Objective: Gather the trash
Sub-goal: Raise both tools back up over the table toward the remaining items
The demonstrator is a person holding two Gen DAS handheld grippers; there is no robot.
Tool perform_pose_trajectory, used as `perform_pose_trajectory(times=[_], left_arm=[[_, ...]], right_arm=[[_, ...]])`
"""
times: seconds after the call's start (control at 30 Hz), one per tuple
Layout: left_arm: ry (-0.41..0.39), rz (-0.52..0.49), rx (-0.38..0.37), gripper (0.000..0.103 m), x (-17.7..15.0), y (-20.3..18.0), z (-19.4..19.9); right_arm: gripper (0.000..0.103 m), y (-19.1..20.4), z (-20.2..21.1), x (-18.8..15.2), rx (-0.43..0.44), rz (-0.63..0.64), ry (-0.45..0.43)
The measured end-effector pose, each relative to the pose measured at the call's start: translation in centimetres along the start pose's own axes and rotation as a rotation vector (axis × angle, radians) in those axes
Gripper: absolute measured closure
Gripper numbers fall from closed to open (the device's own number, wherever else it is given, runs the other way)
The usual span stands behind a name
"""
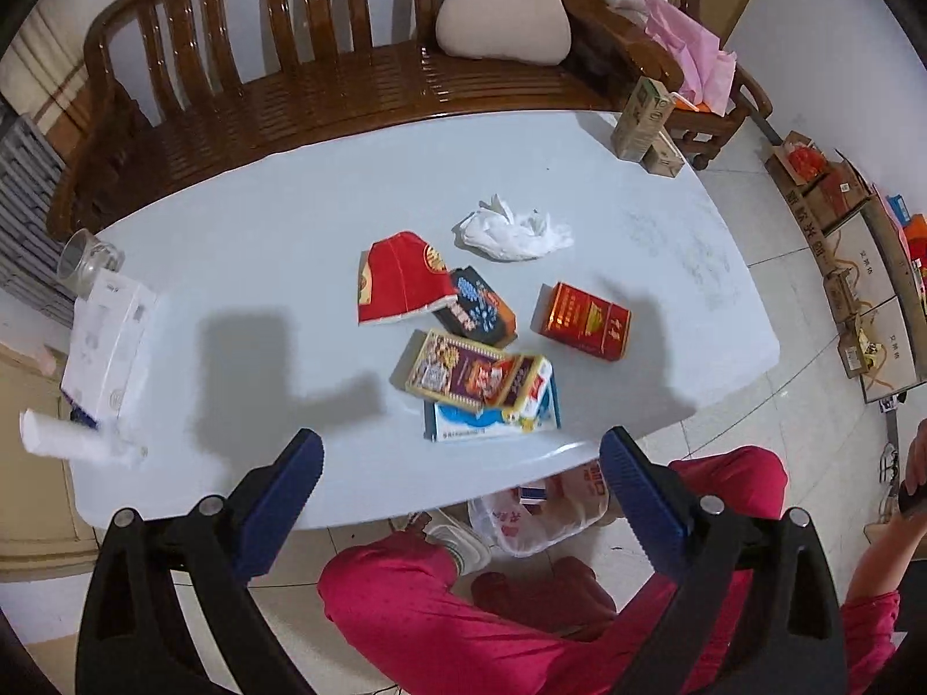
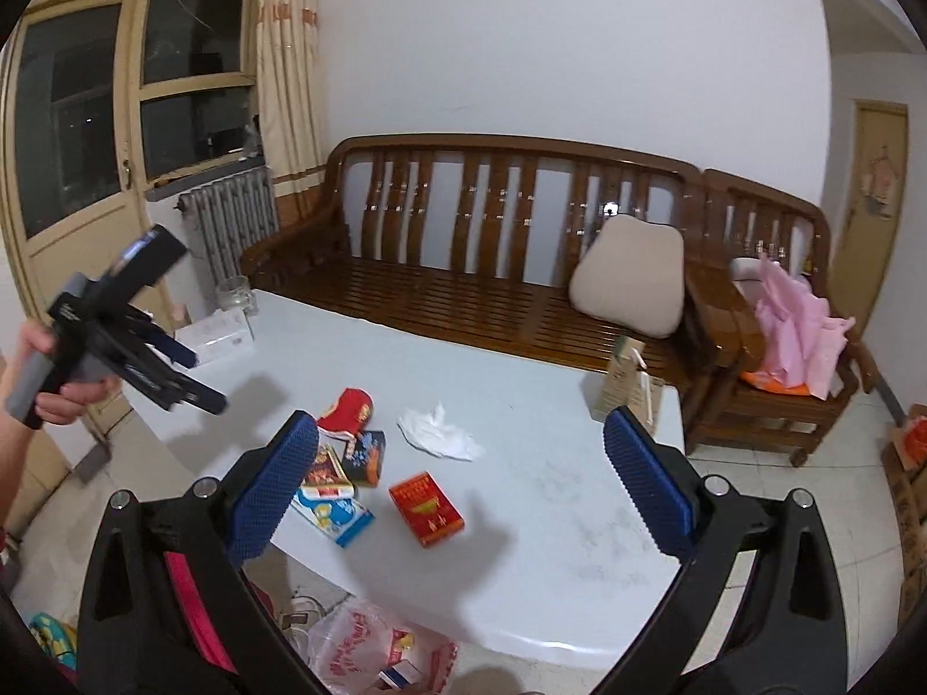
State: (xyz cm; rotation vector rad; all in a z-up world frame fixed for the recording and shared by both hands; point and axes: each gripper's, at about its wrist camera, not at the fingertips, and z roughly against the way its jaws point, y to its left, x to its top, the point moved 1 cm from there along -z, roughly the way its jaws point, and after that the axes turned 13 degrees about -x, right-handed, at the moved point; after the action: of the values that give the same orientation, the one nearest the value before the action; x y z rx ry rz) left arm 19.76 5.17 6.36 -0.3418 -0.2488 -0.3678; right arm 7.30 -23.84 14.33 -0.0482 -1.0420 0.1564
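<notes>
Left gripper (image 1: 460, 463): fingers spread wide, nothing between them, held above the near edge of the surface (image 1: 289, 220).

Right gripper (image 2: 460, 452): fingers spread wide, nothing between them, held above the surface and pointing across it.

Plastic bag (image 2: 371, 651): on the floor below the near edge of the surface, beneath the fingers of both grippers. Mouth open. Contents: a small blue-and-white box (image 2: 400, 676) and other scraps too crumpled to tell apart.

Trash on the surface, all beyond the fingertips:
- Red packet (image 1: 582, 321), lying flat, apart from the rest, nearer the left gripper's right finger.
- Crumpled white tissue (image 1: 513, 231), farthest from the fingers.
- Red paper cup (image 1: 400, 281), flattened, on its side, touching a dark packet (image 1: 478, 315) with blue print.
- Gold-and-maroon packet (image 1: 463, 373), resting on top of a blue-and-white packet (image 1: 492, 420), closest to the fingertips.

Other containers on the surface:
- Glass jar (image 1: 87, 260), far left, contents cannot be told.
- White box (image 1: 110, 341), just beside the jar.
- Drink carton (image 1: 643, 119), upright at the far right corner, with a smaller box (image 1: 663, 159) against it.
</notes>
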Motion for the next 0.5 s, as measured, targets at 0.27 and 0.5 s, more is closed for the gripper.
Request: perform_pose_trajectory(times=[0.27,0.5], left_arm=[[0.05,-0.01,0.012,0.009,4.2,1.1,-3.4],[0.112,0.017,0.038,0.009,6.8,2.5,-8.1]], right_arm=[[0.006,0.9,-4.8,1.8,0.026,0.05,0.053],[0.006,2.8,-9.4,1.0,0.048,0.119,0.113]])
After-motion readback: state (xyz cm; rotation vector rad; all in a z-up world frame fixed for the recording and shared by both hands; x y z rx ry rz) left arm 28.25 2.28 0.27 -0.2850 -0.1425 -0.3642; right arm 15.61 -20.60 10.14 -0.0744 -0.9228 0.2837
